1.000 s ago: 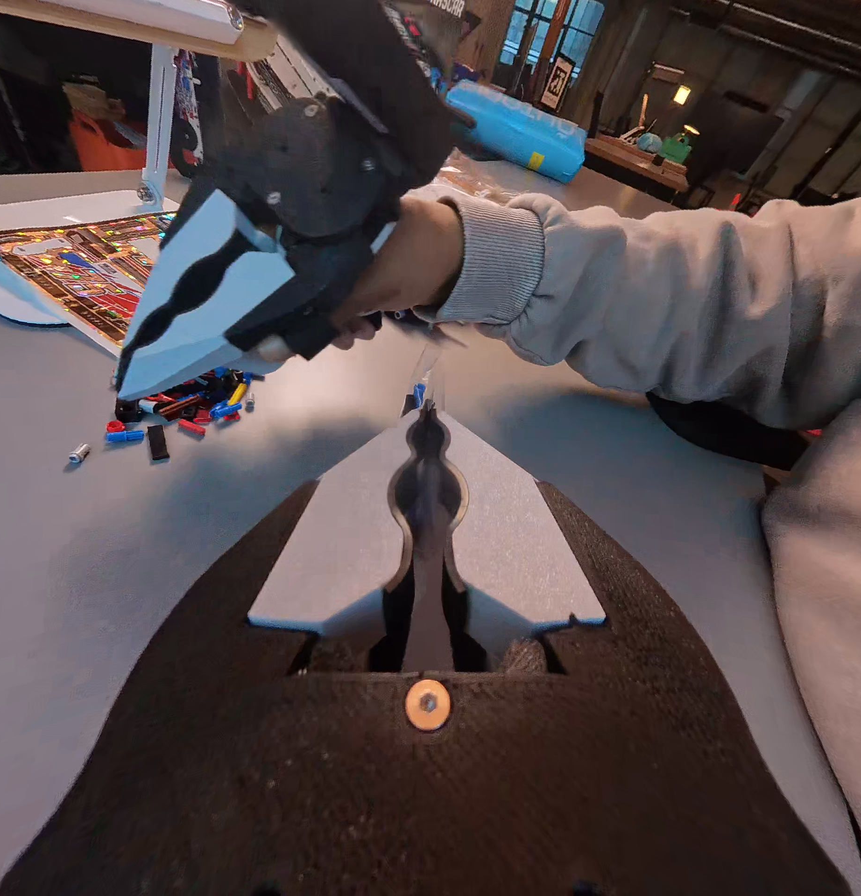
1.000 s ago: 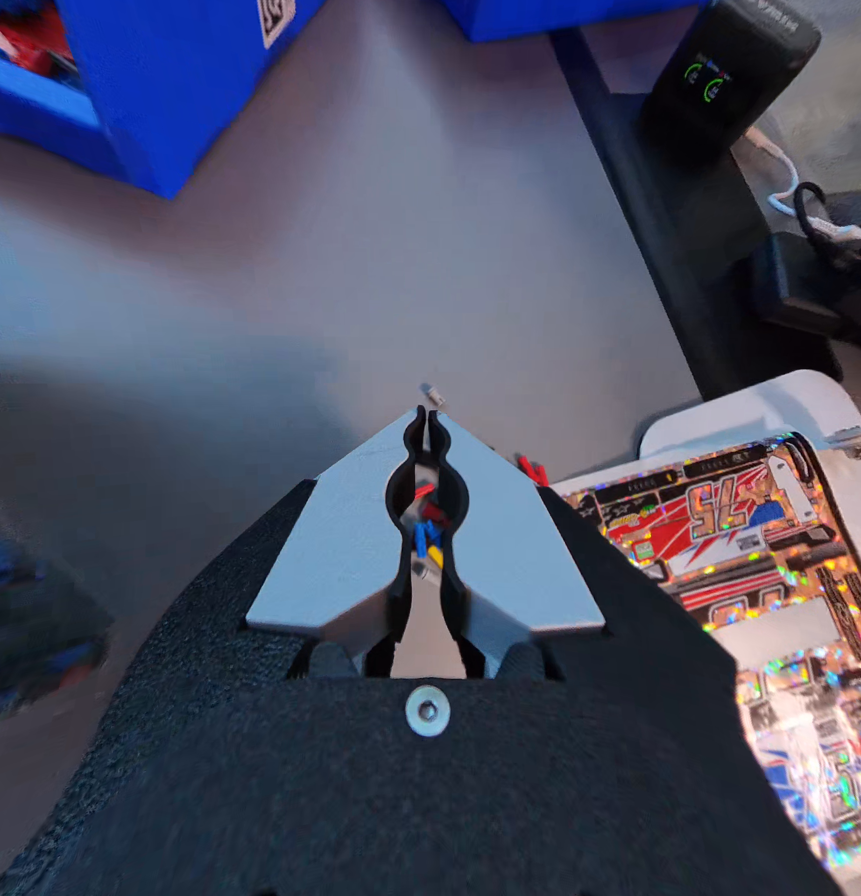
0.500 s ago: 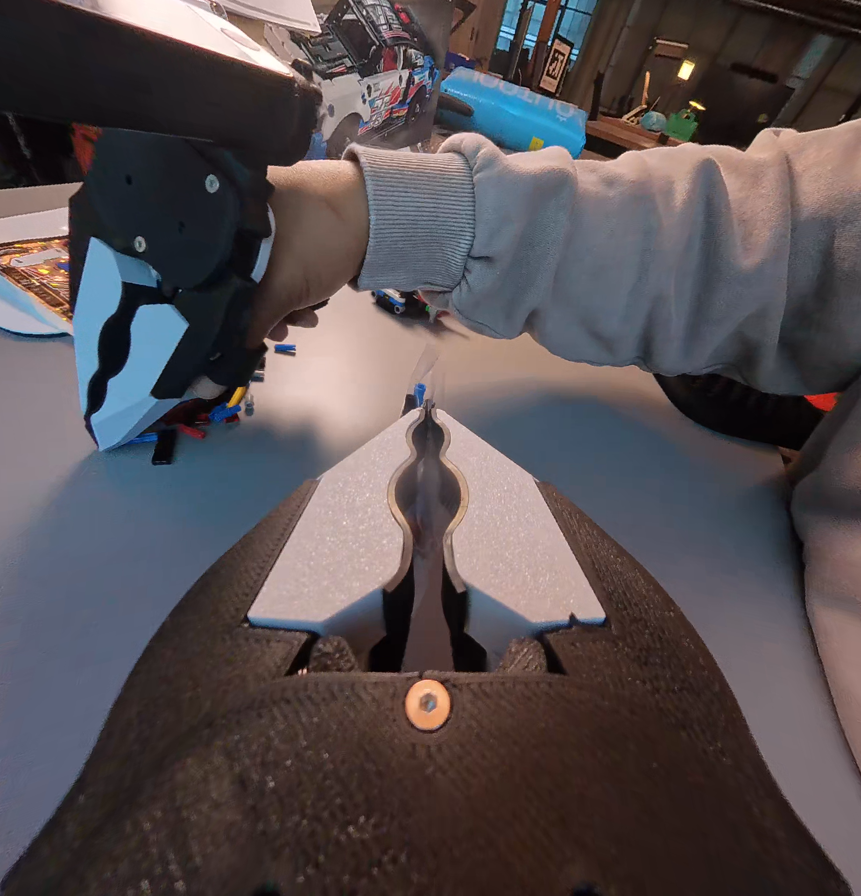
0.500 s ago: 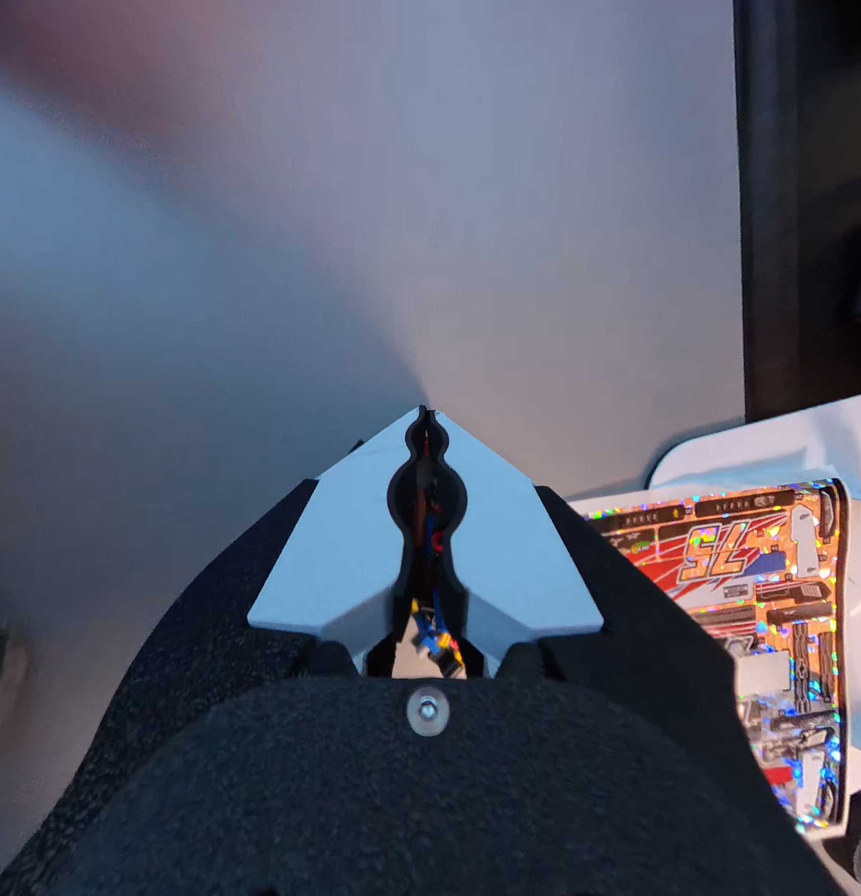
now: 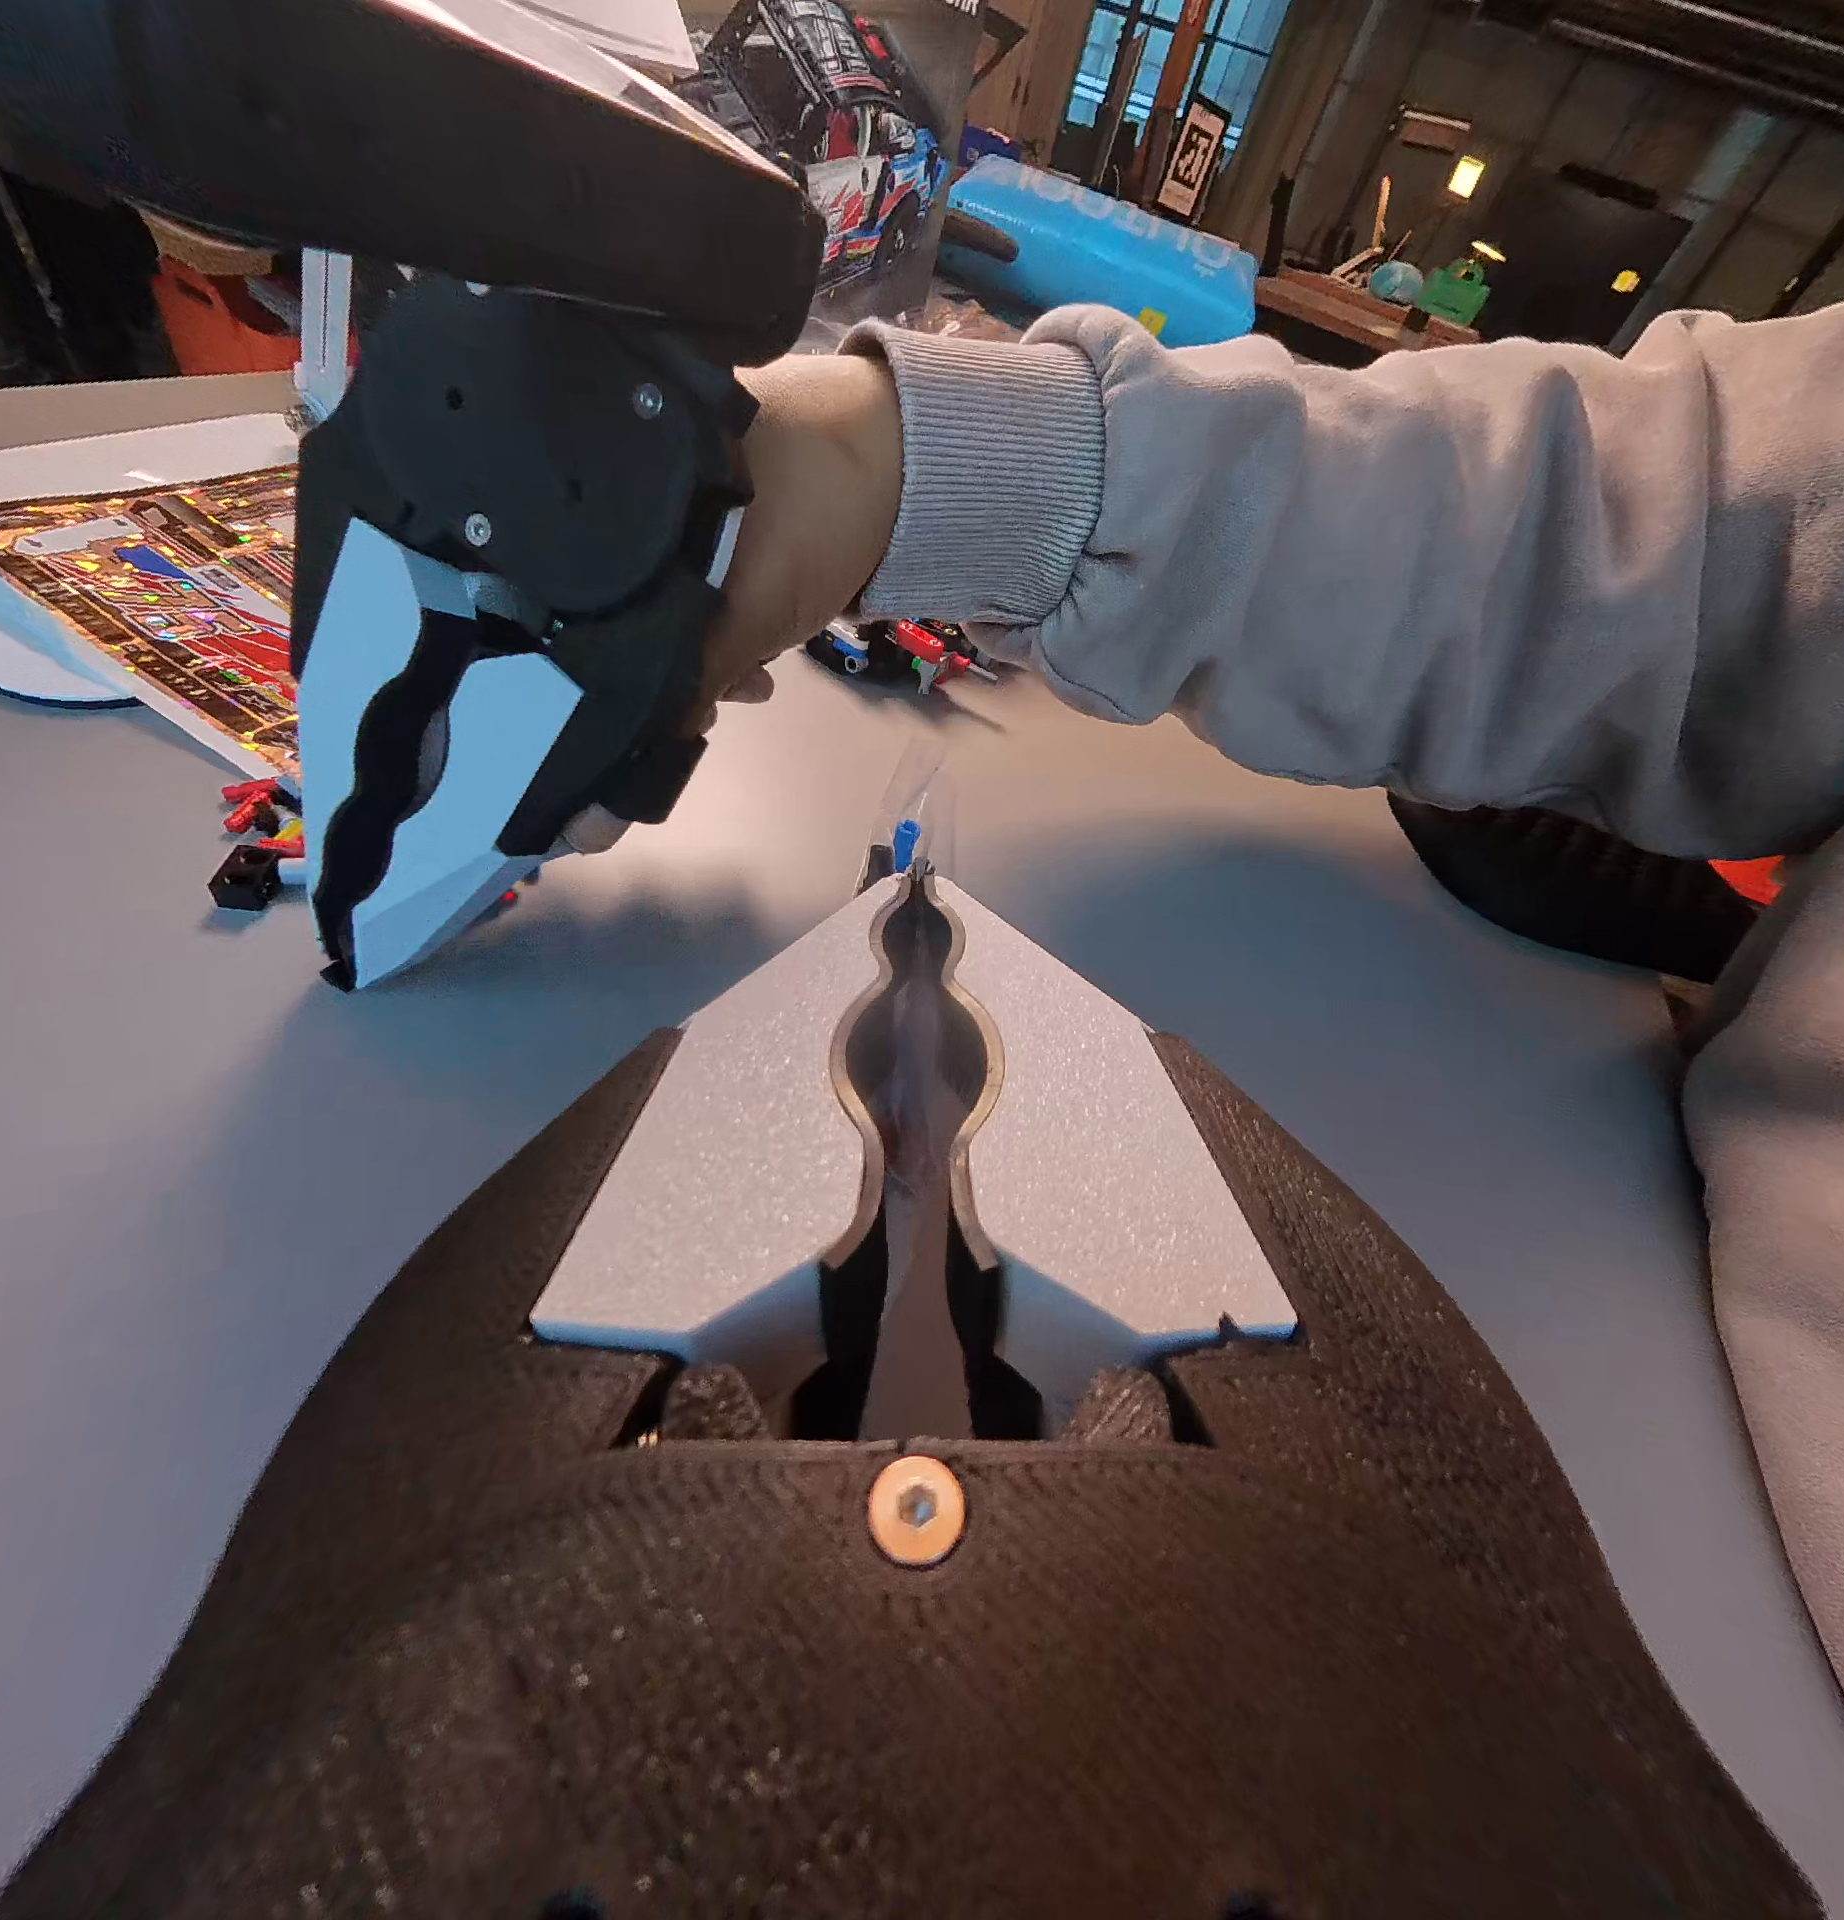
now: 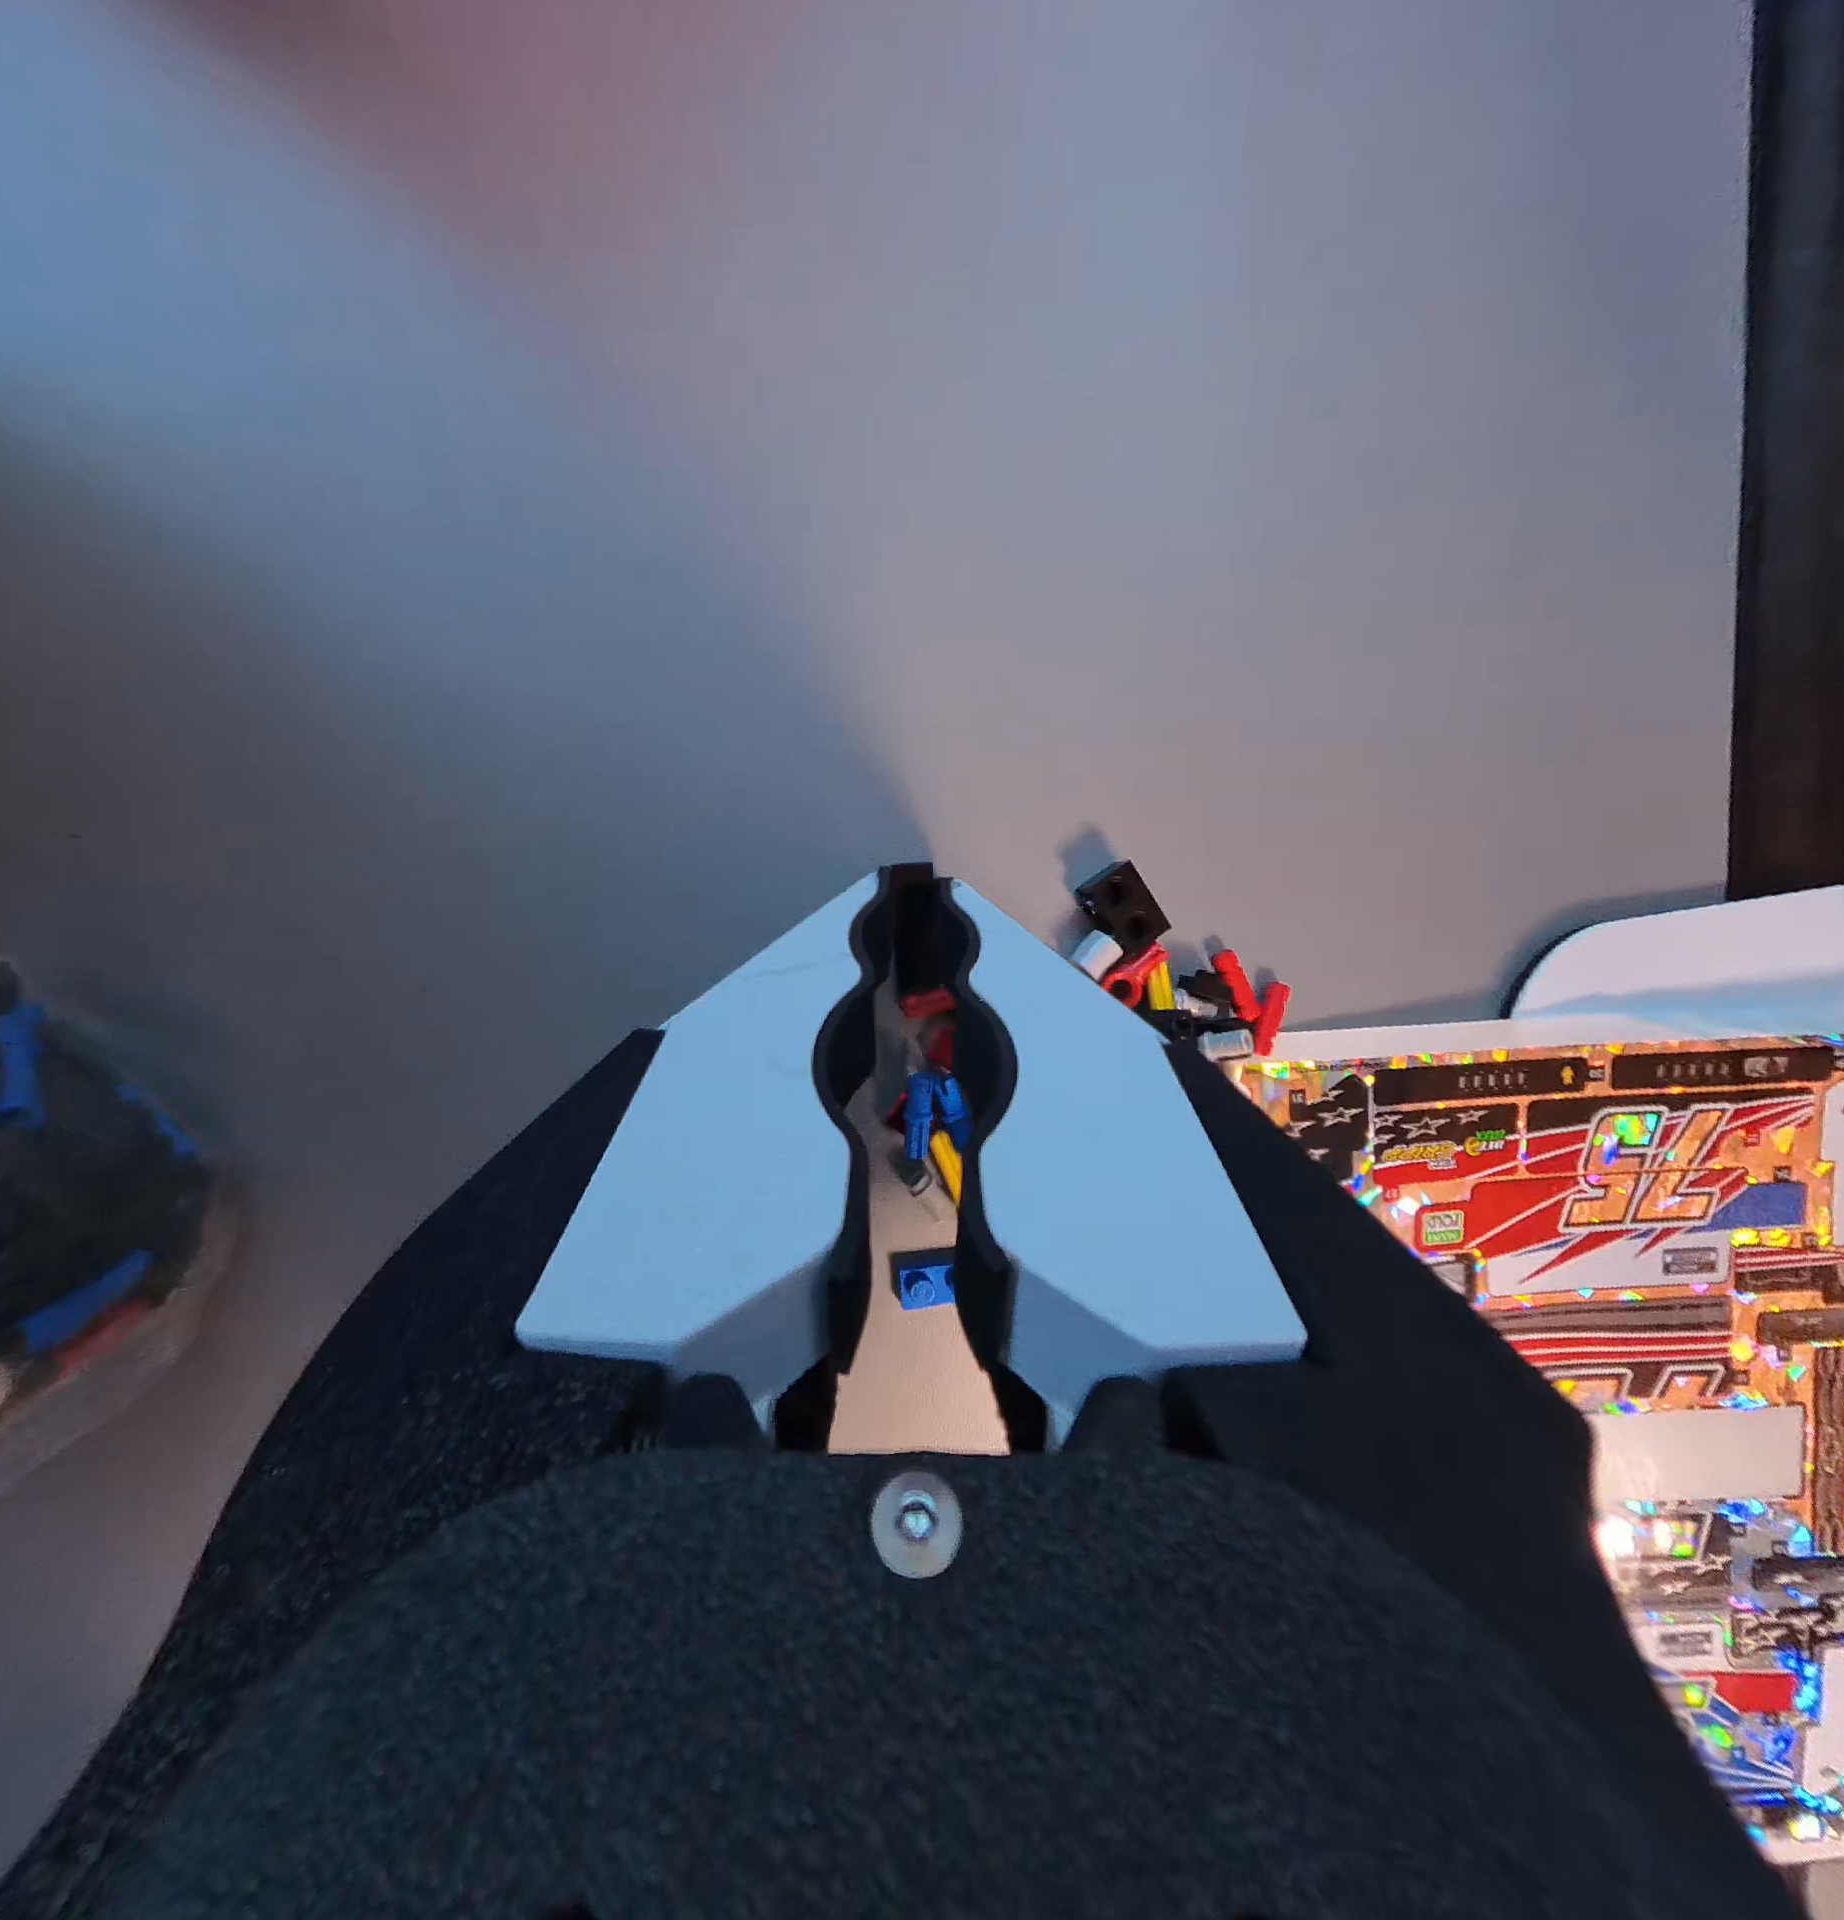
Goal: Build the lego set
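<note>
As seen along the left gripper (image 5: pixel 916 883): clamped shut on a fold of clear bag (image 5: pixel 913 790), lifted off the table (image 5: pixel 1209 1039), likely to keep loose film (and a blue bit showing through it) clear of the work. Over at the right gripper (image 6: pixel 913 883): tipped steeply down with tips on or just above the table, narrowed to a slit around a black piece (image 6: pixel 913 914). Looks pinched, though hard to confirm at that angle. Reached in beside the pile (image 6: pixel 1178 977) of red, yellow, grey and black pieces, just off the corner of the sticker sheet (image 6: pixel 1572 1195). Presumably picking one part out for the next step. Worth lifting straight up, so as not to scatter neighbours. Nothing assembled within view of either tip. An early stage, by that reckoning.
</note>
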`<state>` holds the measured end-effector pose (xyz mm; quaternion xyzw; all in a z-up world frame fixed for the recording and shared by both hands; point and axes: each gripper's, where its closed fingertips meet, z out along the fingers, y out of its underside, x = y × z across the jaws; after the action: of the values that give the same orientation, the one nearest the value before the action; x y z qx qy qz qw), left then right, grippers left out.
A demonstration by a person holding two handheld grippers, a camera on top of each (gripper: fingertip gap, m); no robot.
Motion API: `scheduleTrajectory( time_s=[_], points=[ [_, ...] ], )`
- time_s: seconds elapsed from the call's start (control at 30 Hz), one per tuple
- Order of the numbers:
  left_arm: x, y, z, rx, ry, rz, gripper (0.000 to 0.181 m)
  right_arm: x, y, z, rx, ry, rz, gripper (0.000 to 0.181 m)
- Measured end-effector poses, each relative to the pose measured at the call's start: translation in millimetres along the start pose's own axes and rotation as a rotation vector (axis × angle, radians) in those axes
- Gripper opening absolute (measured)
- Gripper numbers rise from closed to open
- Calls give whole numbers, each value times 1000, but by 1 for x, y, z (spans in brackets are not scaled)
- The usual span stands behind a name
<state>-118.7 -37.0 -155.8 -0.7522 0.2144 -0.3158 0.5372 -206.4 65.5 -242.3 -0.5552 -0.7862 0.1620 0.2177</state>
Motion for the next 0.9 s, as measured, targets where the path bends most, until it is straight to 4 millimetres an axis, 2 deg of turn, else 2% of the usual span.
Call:
scheduleTrajectory(
  time_s=[0.3,0.43,0.57,0.67,0.9],
  points=[
    [2,0,1,-4,12,1,0,26,27,-13,-76,55,70,6],
    [2,0,1,-3,16,-1,0,39,5,-15,14,69,123,14],
    [3,1,0,-3,16,-2,0,48,-3,3,-10,59,147,22],
    [3,1,0,-5,16,2,0,50,3,7,-47,66,137,11],
    [4,1,1,-1,36,-11,0,49,37,-13,-115,53,152,9]
  ],
)
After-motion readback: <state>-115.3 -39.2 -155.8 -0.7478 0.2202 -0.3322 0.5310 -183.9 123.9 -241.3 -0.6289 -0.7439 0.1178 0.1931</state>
